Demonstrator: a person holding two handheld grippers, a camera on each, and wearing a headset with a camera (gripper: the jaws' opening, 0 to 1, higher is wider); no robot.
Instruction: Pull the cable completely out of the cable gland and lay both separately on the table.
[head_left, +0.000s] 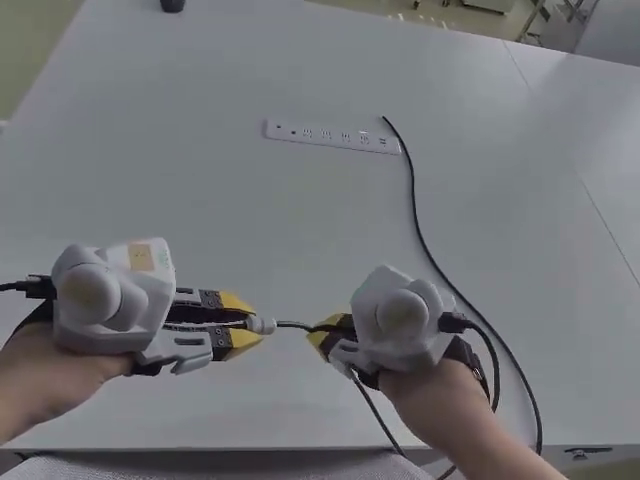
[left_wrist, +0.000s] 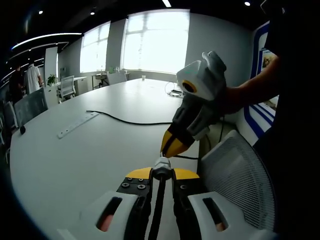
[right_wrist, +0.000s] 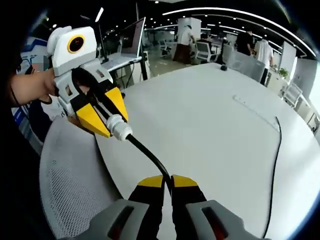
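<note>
The cable gland (head_left: 262, 325) hangs above the table (head_left: 300, 230), well to the near side of the power strip (head_left: 333, 136). The left gripper (head_left: 250, 327) pinches it between its jaws. The right gripper (head_left: 322, 335) has its jaws clamped on the black cable (head_left: 292, 326), just beside the gland. The pull should run straight along the gland's axis, with a firm left grip, to avoid slippage.

readable text: none is showing | yellowish label (head_left: 148, 257) on left tool (head_left: 245, 325): blurring out | far power strip (head_left: 333, 136) markings: showing too small
</note>
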